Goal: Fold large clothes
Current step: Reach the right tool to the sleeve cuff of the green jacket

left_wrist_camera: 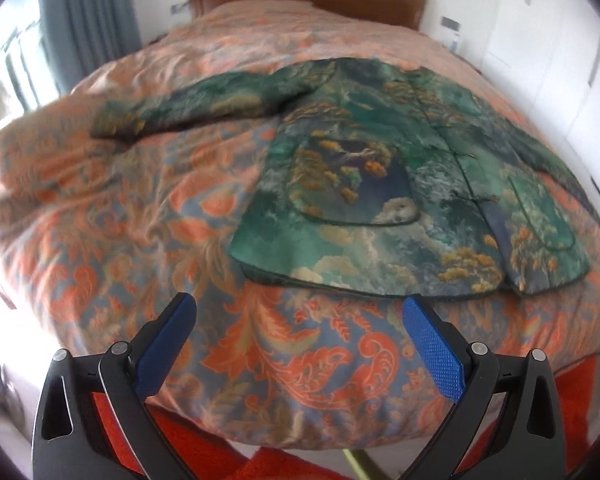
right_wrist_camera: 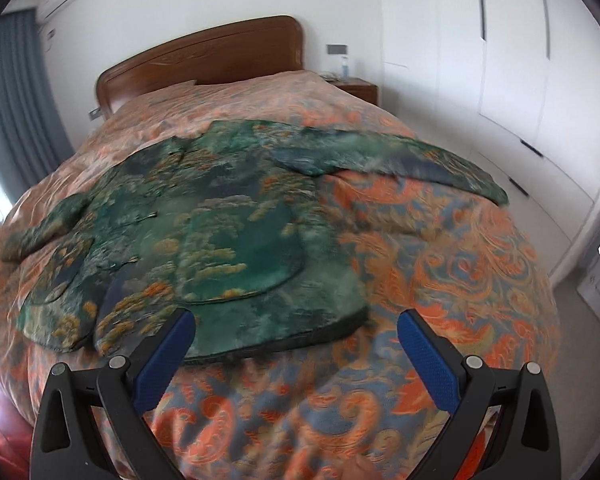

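A green patterned jacket (left_wrist_camera: 380, 184) with orange and blue motifs lies flat and face up on the bed, sleeves spread out to both sides; it also shows in the right wrist view (right_wrist_camera: 204, 240). My left gripper (left_wrist_camera: 298, 312) is open and empty, held above the bedspread just in front of the jacket's hem. My right gripper (right_wrist_camera: 296, 328) is open and empty, with its left finger (right_wrist_camera: 168, 352) over the hem near the jacket's right front corner.
The bed (left_wrist_camera: 120, 208) has an orange and blue paisley bedspread and a brown wooden headboard (right_wrist_camera: 204, 60). A nightstand (right_wrist_camera: 358, 88) stands at the far right. White wardrobes (right_wrist_camera: 500, 60) line the right wall. Grey curtains (left_wrist_camera: 84, 12) hang at the left. A red rug (left_wrist_camera: 284, 460) lies at the bed's foot.
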A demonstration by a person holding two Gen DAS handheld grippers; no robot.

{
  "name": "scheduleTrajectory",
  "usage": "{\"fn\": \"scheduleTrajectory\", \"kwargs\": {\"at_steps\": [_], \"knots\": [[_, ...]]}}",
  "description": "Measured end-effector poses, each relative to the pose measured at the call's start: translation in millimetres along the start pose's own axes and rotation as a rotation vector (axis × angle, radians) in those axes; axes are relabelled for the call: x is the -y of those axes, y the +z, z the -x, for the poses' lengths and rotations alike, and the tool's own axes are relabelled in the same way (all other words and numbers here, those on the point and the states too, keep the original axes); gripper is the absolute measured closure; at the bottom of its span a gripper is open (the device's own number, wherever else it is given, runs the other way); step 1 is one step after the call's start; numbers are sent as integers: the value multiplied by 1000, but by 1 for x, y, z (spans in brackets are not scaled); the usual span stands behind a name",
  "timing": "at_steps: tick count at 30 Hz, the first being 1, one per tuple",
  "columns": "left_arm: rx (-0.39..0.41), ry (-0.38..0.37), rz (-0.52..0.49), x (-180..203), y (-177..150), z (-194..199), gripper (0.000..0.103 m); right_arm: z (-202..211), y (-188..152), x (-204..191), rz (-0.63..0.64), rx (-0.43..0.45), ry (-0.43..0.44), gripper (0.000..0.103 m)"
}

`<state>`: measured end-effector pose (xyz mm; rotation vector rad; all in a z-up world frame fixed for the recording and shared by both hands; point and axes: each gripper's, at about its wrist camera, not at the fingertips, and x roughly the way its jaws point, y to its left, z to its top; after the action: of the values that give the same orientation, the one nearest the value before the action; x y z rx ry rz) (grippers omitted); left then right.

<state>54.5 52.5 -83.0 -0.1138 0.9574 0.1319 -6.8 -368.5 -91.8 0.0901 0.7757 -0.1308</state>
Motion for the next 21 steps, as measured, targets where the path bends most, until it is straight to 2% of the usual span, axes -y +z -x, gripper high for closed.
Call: {"fn": "scheduleTrajectory", "kwargs": {"at_steps": [4, 7, 9, 10, 12, 15, 18, 19, 21], "knots": [[18, 24, 6, -3, -2, 1, 0, -2, 6, 18, -13, 22, -8, 0], [3, 15, 12, -4, -2, -2, 0, -17, 7, 21, 51, 6, 7, 0], [-5, 11, 6, -2, -2, -2, 0, -40, 10, 28, 60, -88, 39, 0], [-4, 10, 3, -2, -3, -1, 0, -45, 13, 35, 39, -90, 49, 0], [-3, 10, -2, 0, -3, 0, 0, -48, 26, 53, -29, -38, 58, 0], [-7, 7, -5, 3, -4, 1, 0, -60, 61, 106, -208, 46, 67, 0], [-8, 8, -12, 8, -5, 2, 0, -89, 90, 165, -389, 70, 0, 0], [-8, 11, -18, 11, -5, 2, 0, -97, 94, 177, -425, 70, 9, 0], [-13, 16, -27, 15, -5, 1, 0, -129, 101, 214, -567, 52, 84, 0]]}}
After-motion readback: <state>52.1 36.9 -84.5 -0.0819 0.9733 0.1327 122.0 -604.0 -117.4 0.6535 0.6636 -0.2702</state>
